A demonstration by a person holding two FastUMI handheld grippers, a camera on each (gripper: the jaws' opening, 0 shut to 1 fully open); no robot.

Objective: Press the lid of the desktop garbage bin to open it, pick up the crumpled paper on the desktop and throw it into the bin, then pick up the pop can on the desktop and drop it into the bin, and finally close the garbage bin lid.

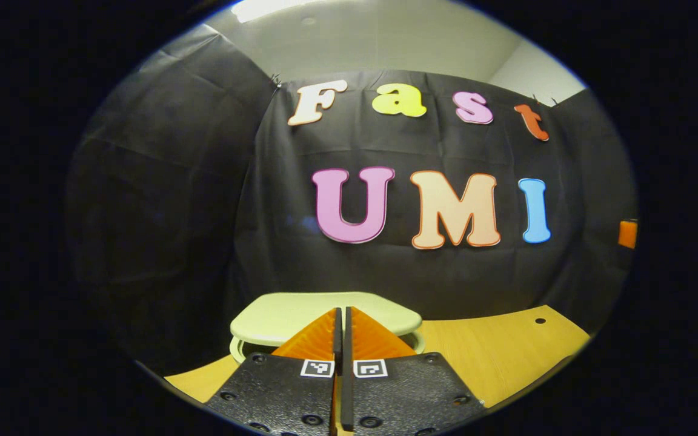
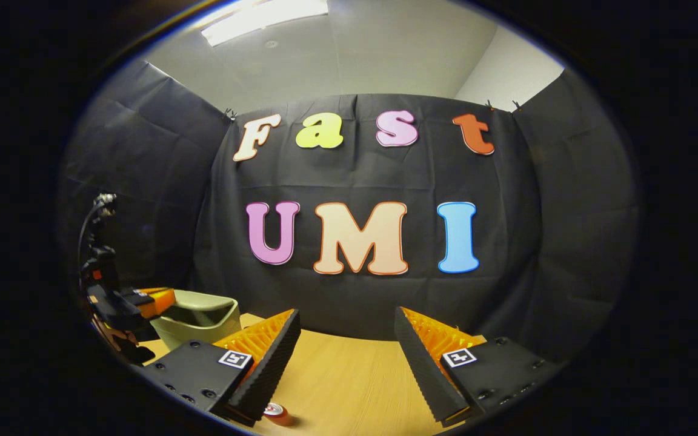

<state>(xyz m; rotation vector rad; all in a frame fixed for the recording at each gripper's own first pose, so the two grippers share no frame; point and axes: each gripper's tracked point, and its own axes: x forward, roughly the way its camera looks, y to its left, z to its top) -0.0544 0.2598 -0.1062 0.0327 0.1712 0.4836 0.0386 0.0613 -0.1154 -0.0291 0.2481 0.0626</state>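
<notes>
Left gripper [image 1: 343,315] has its fingers pinched together with nothing between them, tips sitting right over the pale green lid [image 1: 276,318] of the bin [image 2: 194,318], so this looks like the lid-pressing step. Whether it's actually touching the lid, can't tell. Right gripper [image 2: 346,339] hangs wide open and empty over the wooden desktop [image 2: 349,387]. The pop can [image 2: 276,413] sits just under its left finger. Next move is probably a firm push down on that lid. No idea where the crumpled paper is.
</notes>
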